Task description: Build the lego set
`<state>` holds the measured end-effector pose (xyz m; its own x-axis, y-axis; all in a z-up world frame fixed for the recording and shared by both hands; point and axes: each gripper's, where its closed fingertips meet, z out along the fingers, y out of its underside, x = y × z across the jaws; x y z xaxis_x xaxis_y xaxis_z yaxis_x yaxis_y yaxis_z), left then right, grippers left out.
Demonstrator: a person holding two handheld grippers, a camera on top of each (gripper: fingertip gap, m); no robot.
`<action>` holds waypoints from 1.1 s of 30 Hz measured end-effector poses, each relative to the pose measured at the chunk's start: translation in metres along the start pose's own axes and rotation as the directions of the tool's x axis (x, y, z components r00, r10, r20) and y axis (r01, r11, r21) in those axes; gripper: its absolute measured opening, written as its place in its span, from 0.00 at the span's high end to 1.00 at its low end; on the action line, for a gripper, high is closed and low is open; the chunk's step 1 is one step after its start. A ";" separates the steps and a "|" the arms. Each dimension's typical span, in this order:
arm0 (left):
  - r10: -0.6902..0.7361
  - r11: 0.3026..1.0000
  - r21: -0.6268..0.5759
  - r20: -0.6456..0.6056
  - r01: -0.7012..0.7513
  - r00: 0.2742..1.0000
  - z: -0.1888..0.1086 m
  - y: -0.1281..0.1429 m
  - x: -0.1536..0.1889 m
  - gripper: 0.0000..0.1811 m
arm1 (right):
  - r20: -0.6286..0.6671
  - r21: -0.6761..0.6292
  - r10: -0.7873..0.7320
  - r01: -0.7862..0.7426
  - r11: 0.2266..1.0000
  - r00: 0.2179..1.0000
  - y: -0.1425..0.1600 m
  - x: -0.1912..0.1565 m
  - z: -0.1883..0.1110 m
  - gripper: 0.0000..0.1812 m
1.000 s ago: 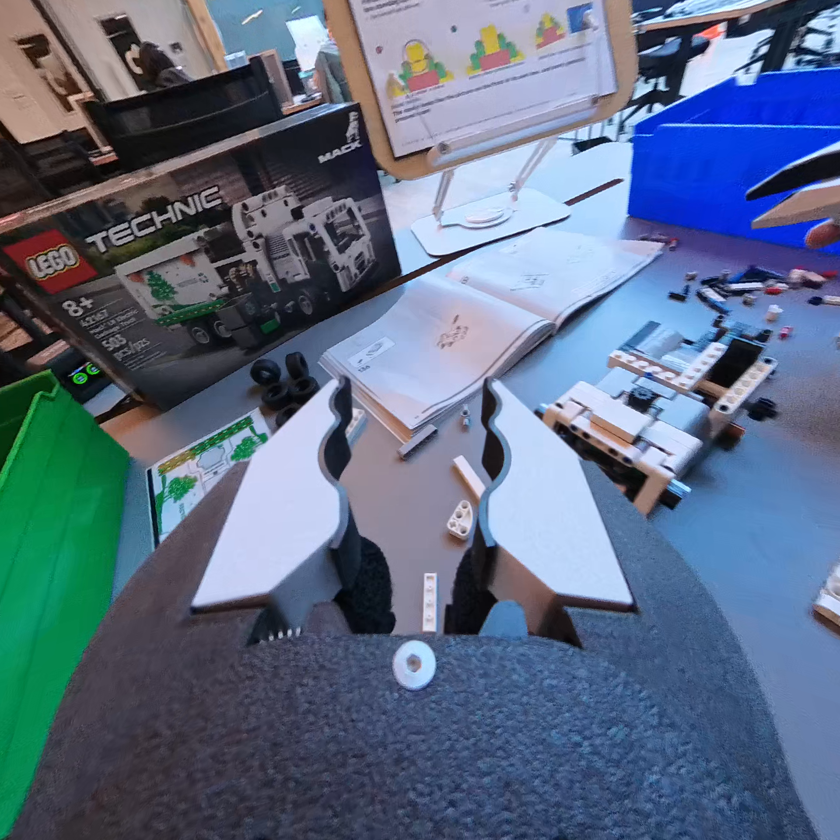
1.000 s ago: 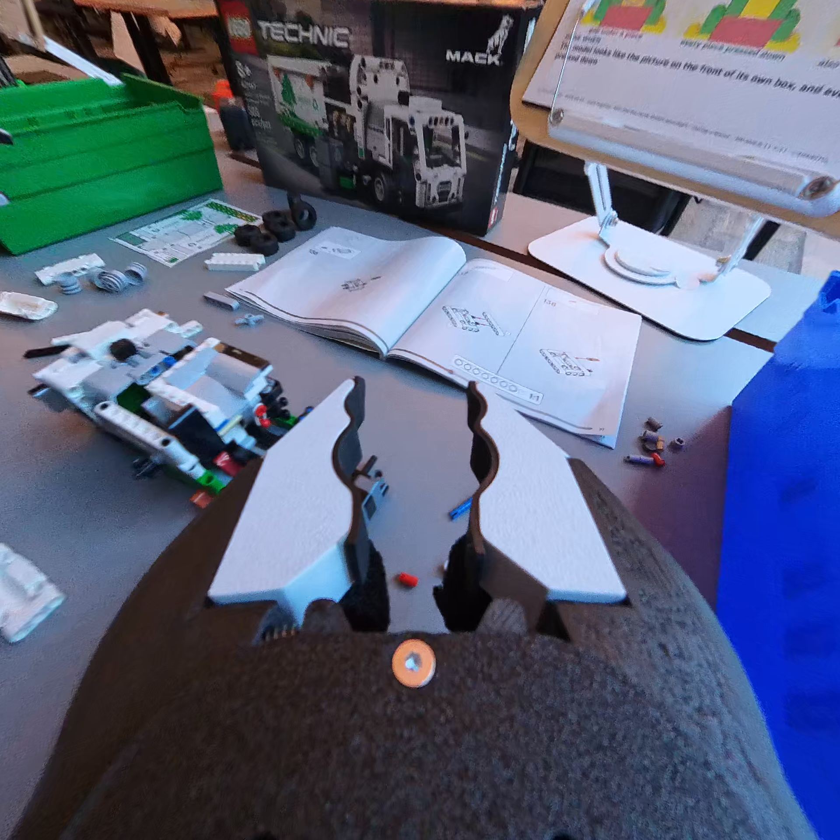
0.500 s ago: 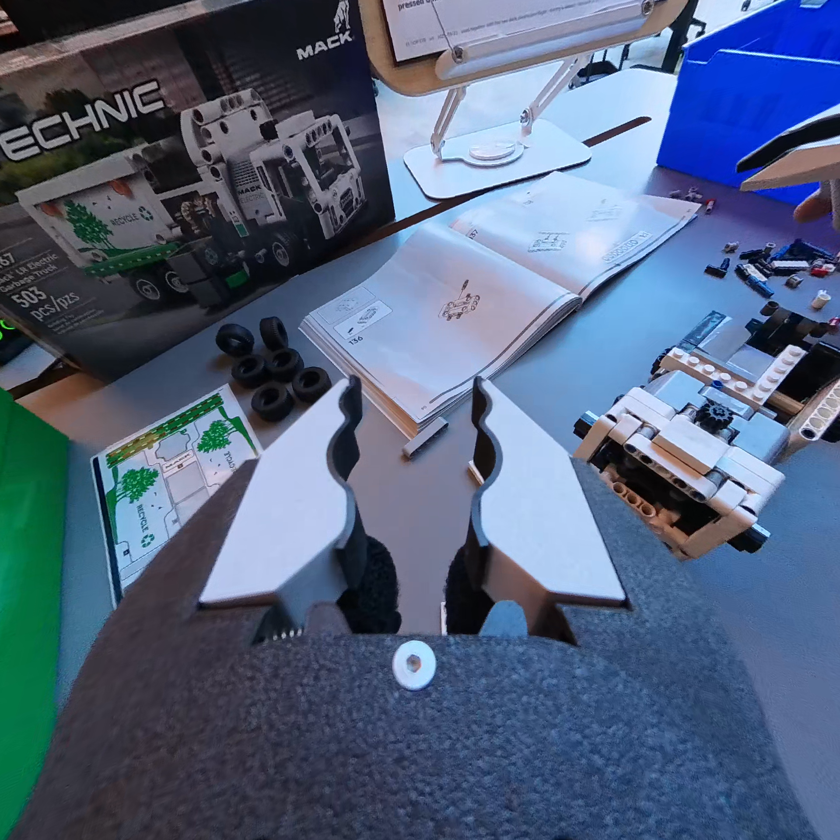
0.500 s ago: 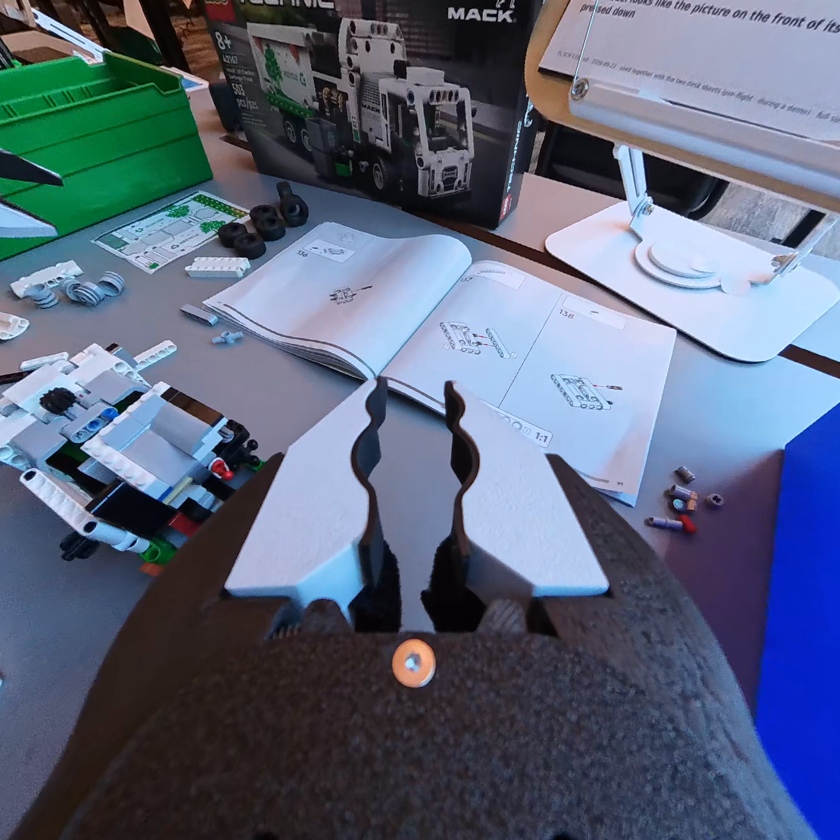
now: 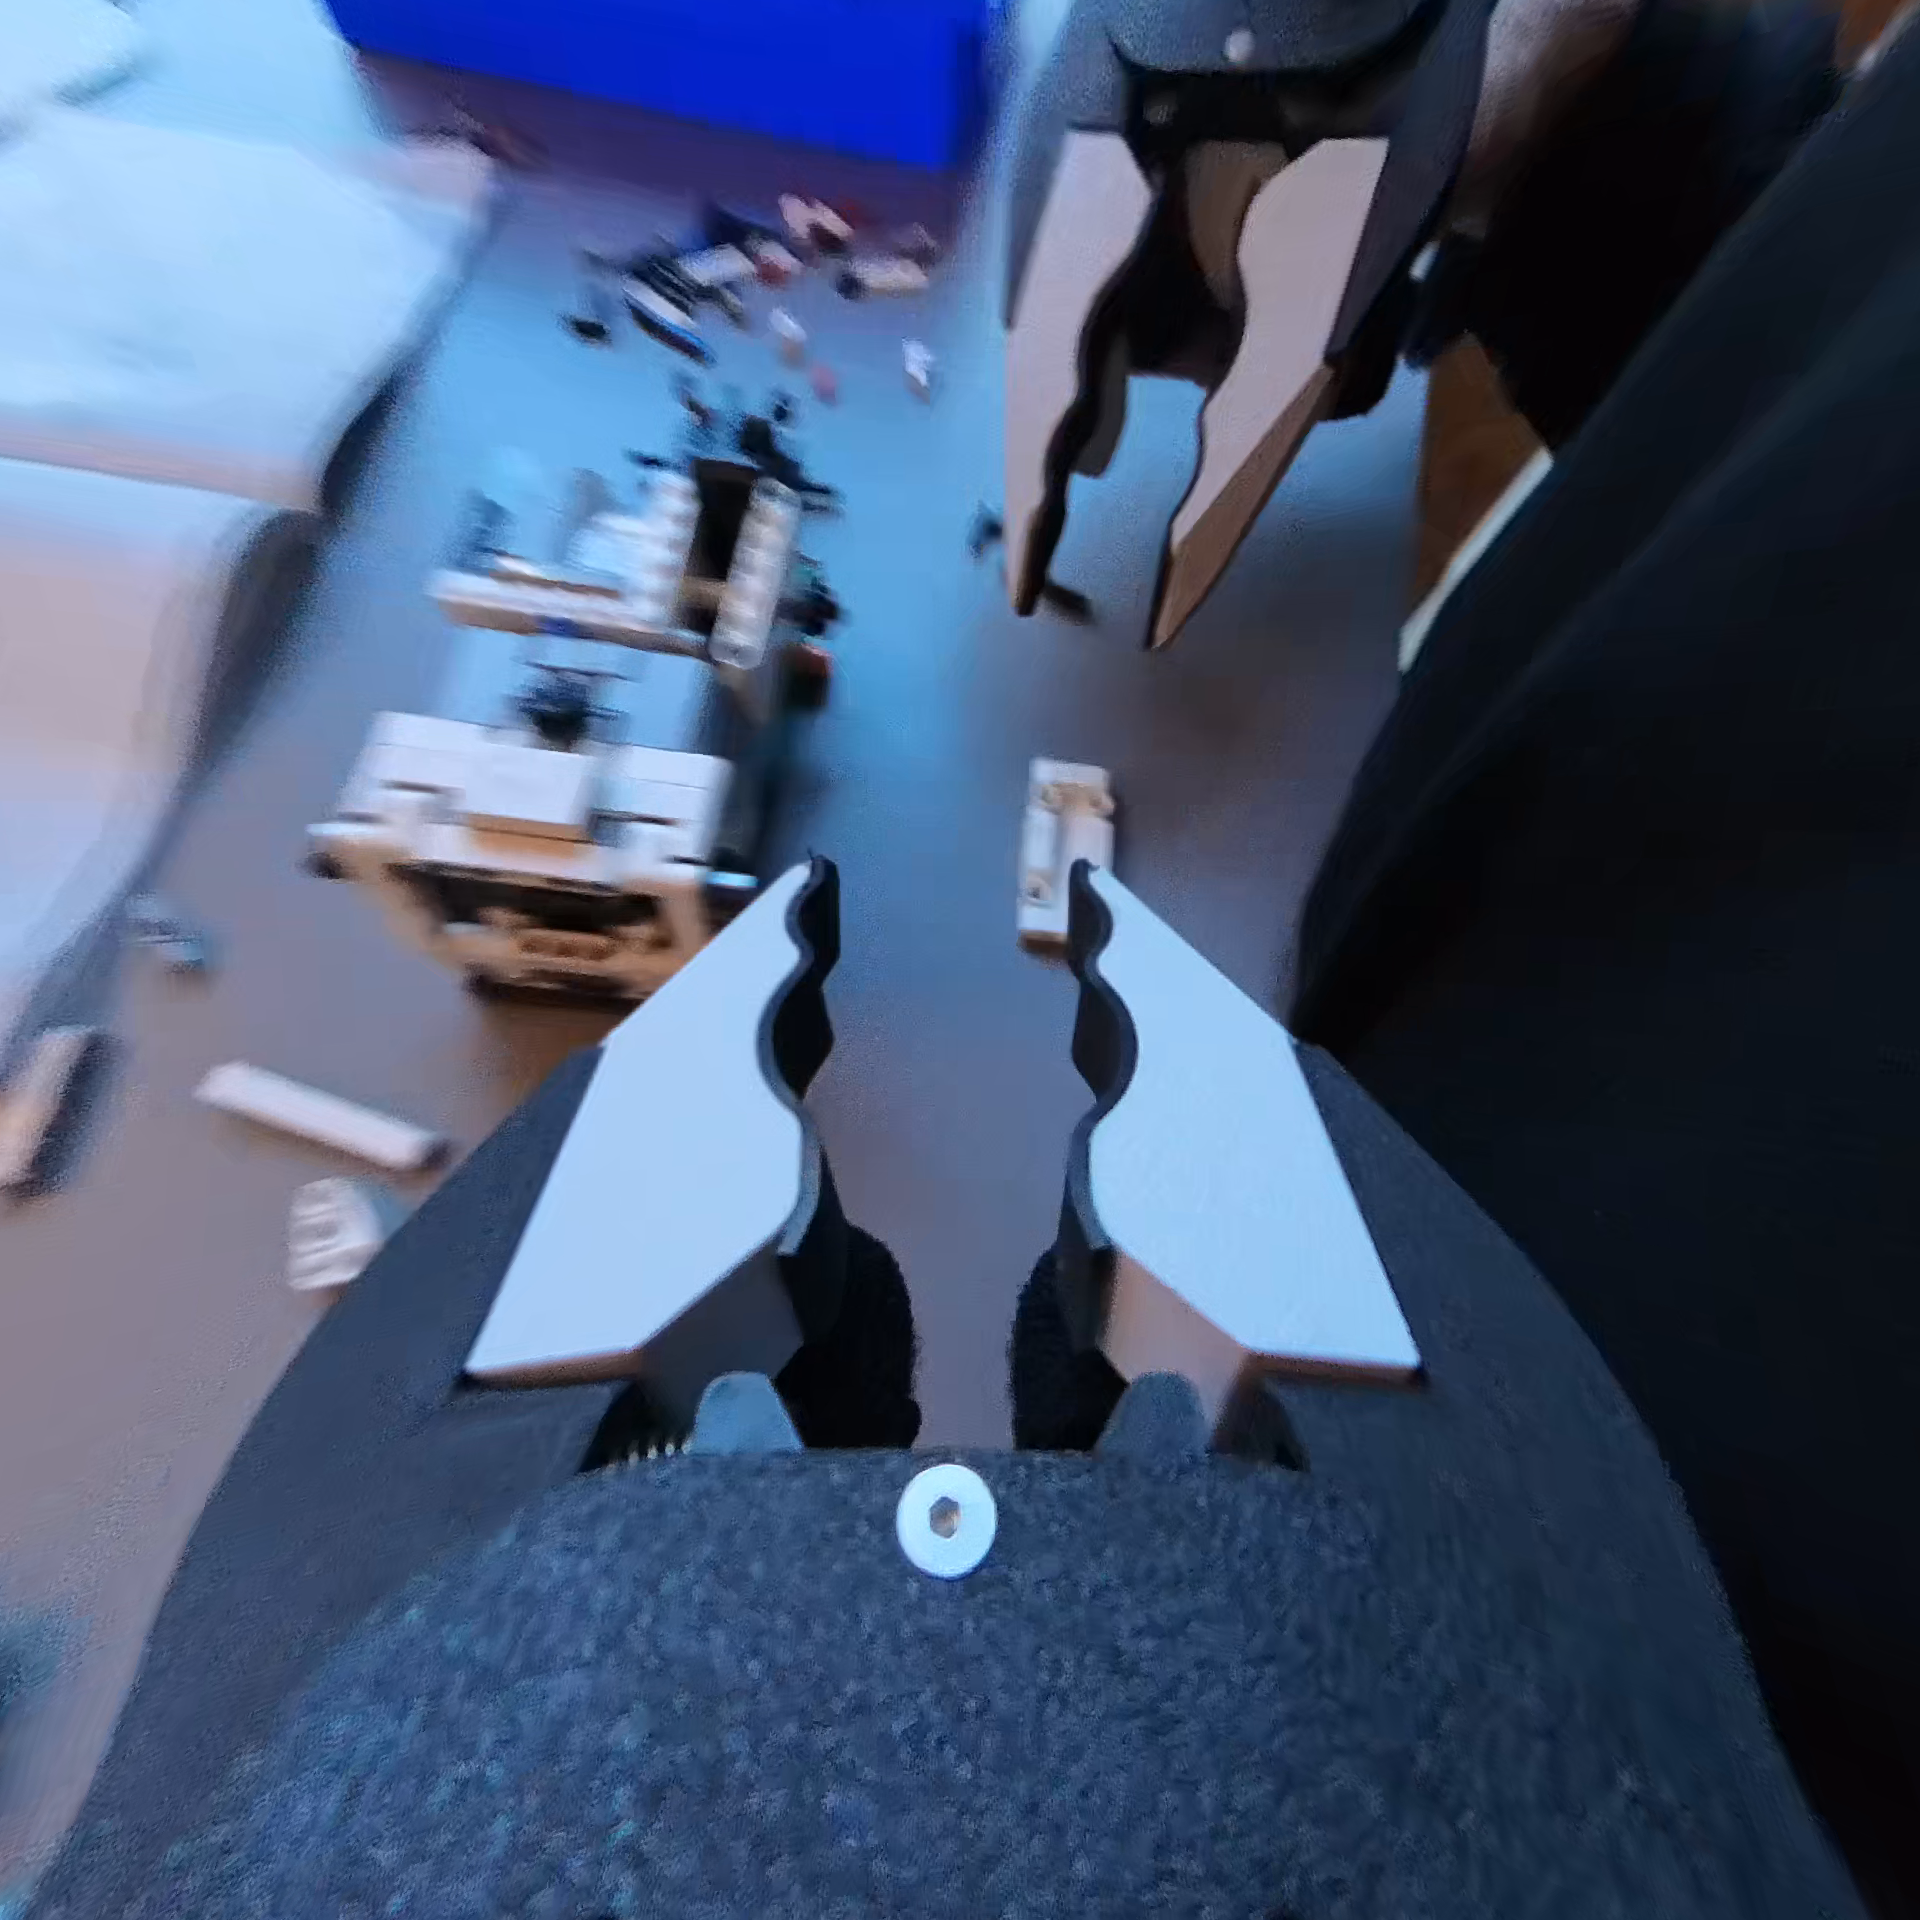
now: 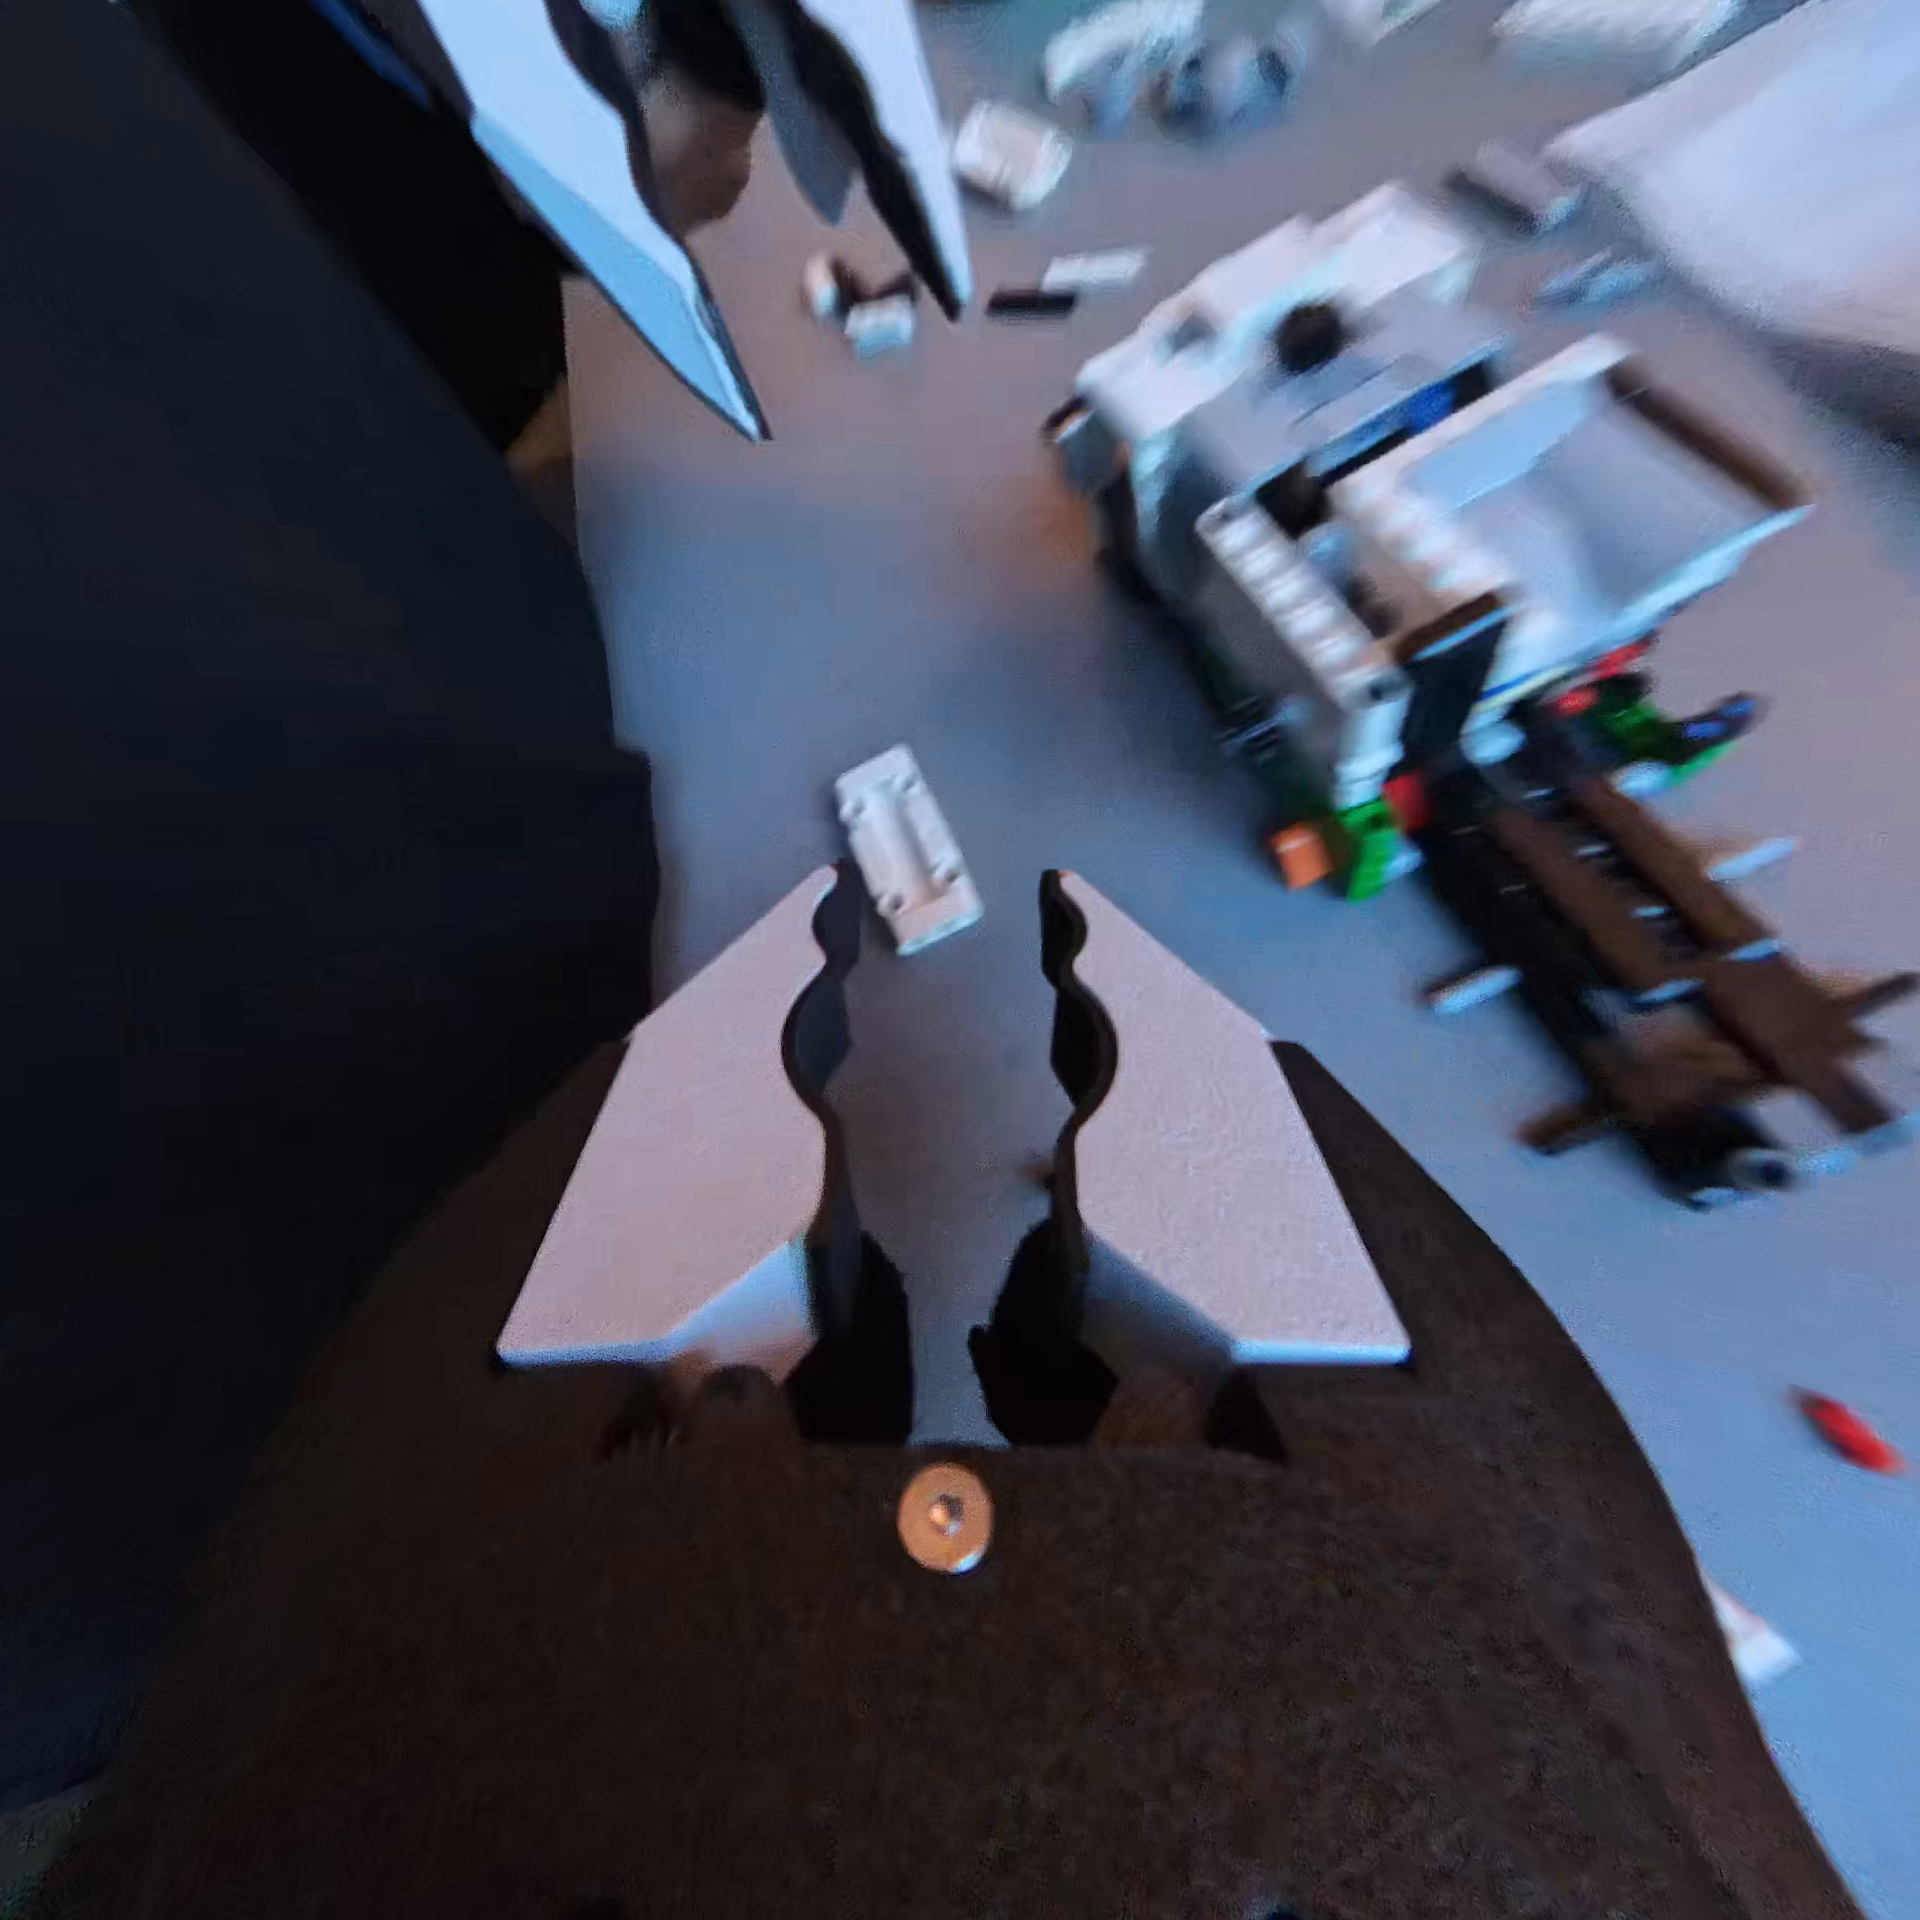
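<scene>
The half-built white and grey truck model (image 5: 582,748) lies on the grey table, blurred, left of my left gripper (image 5: 951,883). It also shows in the right wrist view (image 6: 1403,623), right of my right gripper (image 6: 940,883). A small white panel piece (image 5: 1065,842) lies near the table's front edge, just ahead of my left gripper's right finger, and just ahead of my right gripper's left finger in the right wrist view (image 6: 906,847). Both grippers are open and empty, facing each other over this piece. My right gripper shows in the left wrist view (image 5: 1101,613), my left gripper in the right wrist view (image 6: 852,353).
Small loose parts (image 5: 769,281) lie in front of a blue bin (image 5: 665,73). The open instruction book (image 5: 156,343) is at the left. White loose pieces (image 5: 312,1117) lie near the truck. A person's dark clothing (image 5: 1662,935) fills the table's front side. A red pin (image 6: 1844,1439) lies at right. My hands' fingertips stand some 10 cm from each other. The red pin (image 6: 1844,1439) is closer to my right gripper, around 15 cm from its tips; the left tips are 25 cm off. The left camera catches it too, in the left wrist view (image 5: 821,371).
Both grippers have swung sharply from facing the box and book to facing each other along the table's front edge. Both have opened a little wider. The views are motion-blurred.
</scene>
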<state>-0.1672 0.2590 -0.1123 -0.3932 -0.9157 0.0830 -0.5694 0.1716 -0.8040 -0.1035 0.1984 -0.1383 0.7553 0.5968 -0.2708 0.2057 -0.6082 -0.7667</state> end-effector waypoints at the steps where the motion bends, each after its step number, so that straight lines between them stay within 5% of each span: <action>1: 0.010 0.999 -0.042 -0.038 -0.012 0.999 0.011 0.008 0.011 0.76 | -0.015 -0.036 -0.032 0.031 0.999 0.999 0.010 -0.006 0.009 0.81; 7: 0.073 0.985 -0.153 -0.069 -0.083 0.995 0.055 0.036 0.035 0.75 | -0.155 -0.135 -0.223 0.203 0.970 0.962 0.025 -0.007 0.037 0.81; 17: 0.107 0.980 -0.167 -0.022 -0.109 0.994 0.065 0.048 0.030 0.78 | -0.136 -0.157 -0.279 0.258 0.953 0.950 0.029 -0.003 0.050 0.86; 23: 0.242 0.968 -0.077 0.067 -0.237 0.968 0.054 0.030 0.022 0.78 | -0.072 0.000 -0.036 0.036 0.999 0.997 0.011 -0.002 0.036 0.87; 28: 0.480 0.867 -0.015 0.293 -0.497 0.827 0.036 0.000 -0.001 0.82 | -0.003 0.155 0.220 -0.217 0.964 0.976 -0.017 0.011 0.019 0.87; 31: 0.300 0.945 0.011 0.367 -0.326 0.880 0.028 -0.007 -0.030 0.82 | 0.005 0.225 0.215 -0.211 0.951 0.977 -0.033 0.009 0.011 0.87; 33: 0.103 0.983 0.117 0.283 -0.141 0.954 0.023 -0.015 -0.028 0.76 | -0.144 0.237 0.103 -0.067 0.969 0.984 -0.039 0.015 0.005 0.87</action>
<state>-0.1308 0.2732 -0.1158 -0.2293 -0.9584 -0.1702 -0.4201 0.2552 -0.8708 -0.1036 0.2337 -0.1156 0.8541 0.4495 -0.2619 0.0013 -0.5053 -0.8629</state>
